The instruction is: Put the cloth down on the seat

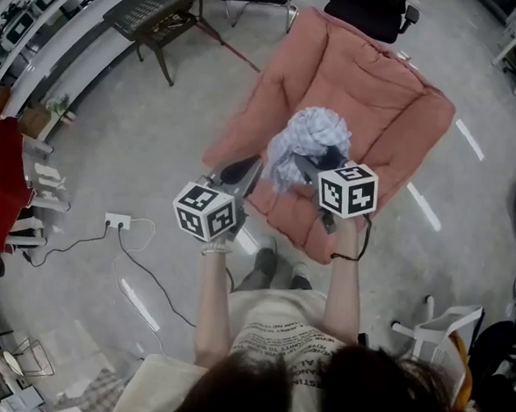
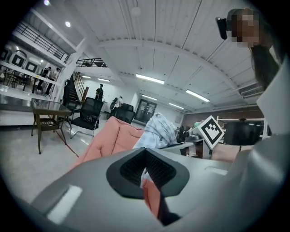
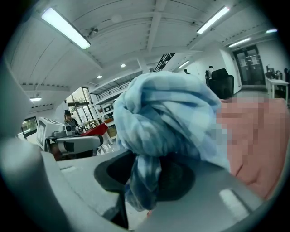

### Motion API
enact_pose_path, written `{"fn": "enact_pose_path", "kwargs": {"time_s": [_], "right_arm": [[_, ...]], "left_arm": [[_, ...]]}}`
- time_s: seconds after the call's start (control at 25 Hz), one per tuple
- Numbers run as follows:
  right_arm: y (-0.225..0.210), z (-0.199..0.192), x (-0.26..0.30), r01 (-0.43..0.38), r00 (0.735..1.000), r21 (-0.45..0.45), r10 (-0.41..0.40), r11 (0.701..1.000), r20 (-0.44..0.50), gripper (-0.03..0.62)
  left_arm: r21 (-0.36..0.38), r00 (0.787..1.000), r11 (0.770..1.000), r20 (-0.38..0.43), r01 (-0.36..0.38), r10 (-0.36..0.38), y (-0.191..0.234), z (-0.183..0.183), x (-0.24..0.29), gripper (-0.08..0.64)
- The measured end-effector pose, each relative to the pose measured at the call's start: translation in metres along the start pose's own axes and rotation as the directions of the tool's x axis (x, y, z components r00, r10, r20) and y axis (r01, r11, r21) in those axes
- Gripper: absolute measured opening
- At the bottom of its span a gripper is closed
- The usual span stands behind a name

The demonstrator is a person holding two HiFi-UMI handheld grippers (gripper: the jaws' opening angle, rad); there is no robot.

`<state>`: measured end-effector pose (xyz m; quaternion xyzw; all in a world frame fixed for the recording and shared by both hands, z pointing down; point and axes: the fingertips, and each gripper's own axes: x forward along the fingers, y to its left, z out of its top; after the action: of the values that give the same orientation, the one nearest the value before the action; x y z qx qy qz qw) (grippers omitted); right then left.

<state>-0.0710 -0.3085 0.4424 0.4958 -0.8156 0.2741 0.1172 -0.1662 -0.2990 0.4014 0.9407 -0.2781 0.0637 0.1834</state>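
A bunched pale blue checked cloth [image 1: 308,141] hangs above the seat of a salmon-pink armchair [image 1: 384,104]. My right gripper [image 1: 314,167] is shut on the cloth [image 3: 165,115]; a fold of it runs down between the jaws and the bundle bulges above them [image 3: 144,181]. My left gripper [image 1: 243,171] hovers by the chair's left arm, a little left of the cloth and apart from it. Its jaws [image 2: 145,166] meet at the tips with nothing held. The left gripper view shows the cloth [image 2: 158,130] and the pink armchair [image 2: 113,138] ahead.
A wooden chair [image 1: 161,13] and two black office chairs [image 1: 370,10] stand beyond the armchair. A power strip [image 1: 116,222] with a trailing cable lies on the floor at left. A white stool [image 1: 439,328] stands at right. The person's feet [image 1: 276,268] are before the armchair.
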Motion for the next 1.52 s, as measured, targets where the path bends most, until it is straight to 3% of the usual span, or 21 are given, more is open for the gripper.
{"fn": "enact_pose_path", "kwargs": {"time_s": [0.52,0.88,1.28,1.52], "right_arm": [[-0.047,-0.012,0.033,0.138,0.990,0.119,-0.139,0.983,-0.001,0.137],[-0.053,-0.003,0.030,0.204,0.977,0.155,-0.210,0.967,0.023,0.137],[-0.082,-0.017,0.023,0.228,0.973,0.188,-0.230,0.955,-0.014,0.137],[-0.120,-0.003,0.030,0.221,0.975,0.224,-0.219,0.949,-0.033,0.137]], "left_arm": [[-0.006,0.989,0.991,-0.076,0.130,-0.130,0.044,-0.010,0.043,-0.002],[0.011,0.970,0.977,-0.118,0.215,-0.212,0.044,-0.007,0.054,-0.002],[-0.028,0.956,0.967,-0.145,0.255,-0.256,0.030,-0.020,0.087,-0.002],[-0.052,0.950,0.965,-0.166,0.259,-0.264,0.032,-0.013,0.129,-0.002]]}}
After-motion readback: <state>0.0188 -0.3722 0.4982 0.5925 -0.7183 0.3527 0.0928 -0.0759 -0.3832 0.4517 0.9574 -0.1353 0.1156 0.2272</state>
